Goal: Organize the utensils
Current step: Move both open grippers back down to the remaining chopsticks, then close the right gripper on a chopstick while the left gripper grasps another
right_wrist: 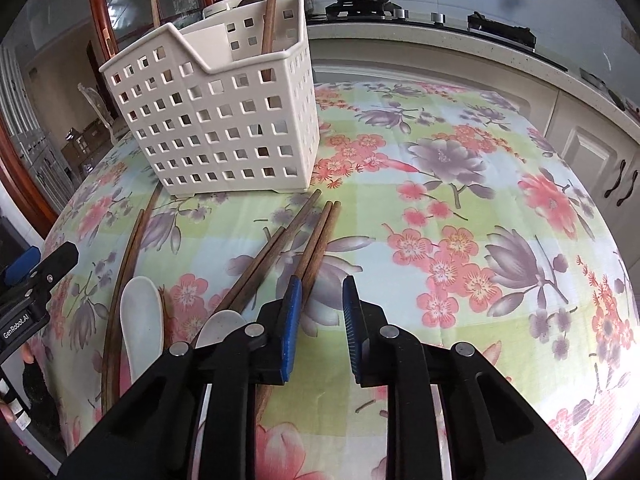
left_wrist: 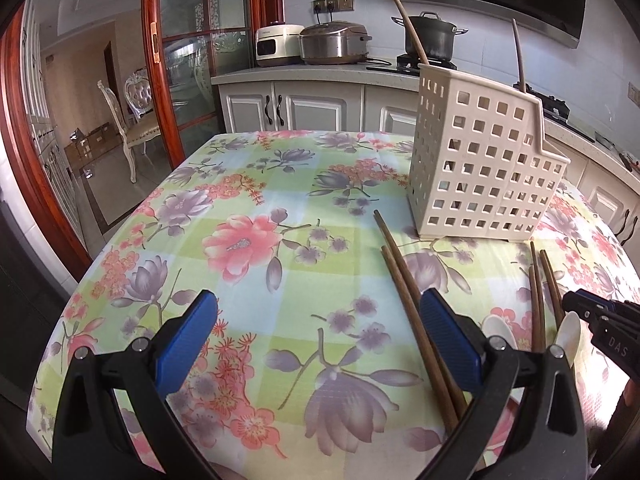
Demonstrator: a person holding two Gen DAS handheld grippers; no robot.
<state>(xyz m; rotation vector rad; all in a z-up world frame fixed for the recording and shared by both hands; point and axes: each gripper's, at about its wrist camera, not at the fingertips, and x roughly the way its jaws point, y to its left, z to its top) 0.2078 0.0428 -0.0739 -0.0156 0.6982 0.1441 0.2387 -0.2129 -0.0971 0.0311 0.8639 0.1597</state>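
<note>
Right gripper (right_wrist: 318, 312) parted, empty, apparently just above loose chopsticks (right_wrist: 316, 240); left gripper (left_wrist: 318, 336) wide apart, empty. Spoons (right_wrist: 142, 320) beside. Holder (right_wrist: 224, 120) beyond. Risk: an off-centre pinch rolls the sticks apart.

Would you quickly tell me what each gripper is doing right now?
Left gripper: open, holding nothing.
Right gripper: open, holding nothing.
</note>
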